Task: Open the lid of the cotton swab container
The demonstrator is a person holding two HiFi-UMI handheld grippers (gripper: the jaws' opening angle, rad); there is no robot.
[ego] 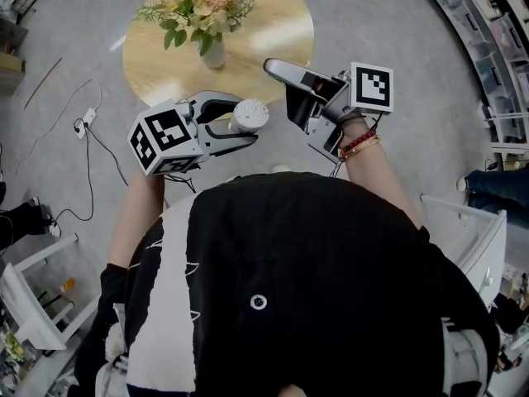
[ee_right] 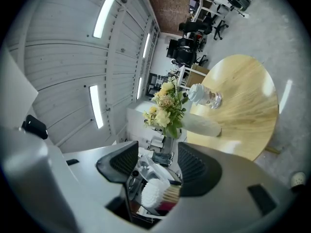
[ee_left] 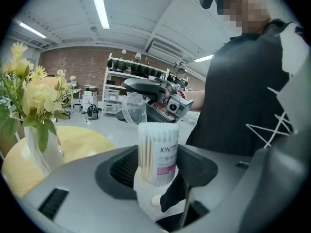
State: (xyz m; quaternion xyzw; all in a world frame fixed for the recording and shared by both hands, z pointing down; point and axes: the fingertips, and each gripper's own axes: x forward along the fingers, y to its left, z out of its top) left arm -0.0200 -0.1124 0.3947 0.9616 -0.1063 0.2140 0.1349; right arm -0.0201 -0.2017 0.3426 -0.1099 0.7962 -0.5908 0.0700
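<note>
Clear thin plastic container (ee_left: 156, 154): likely light, slick, crushable. Left gripper (ee_left: 156, 166) clamped it mid-body, sound spot. Right gripper (ee_right: 156, 165) pinched loose lid (ee_left: 133, 108) between tips.

Left tongs (ee_left: 154, 171) tilted down, clamped on the cotton swab container (ee_left: 158, 152); right tongs (ee_right: 155, 163) level, gripping the clear lid (ee_left: 133, 108).

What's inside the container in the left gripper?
Cotton swabs standing upright, white tips filling the open top of the container. The label and the left gripper cover its lower part; the bottom is hidden.
</note>
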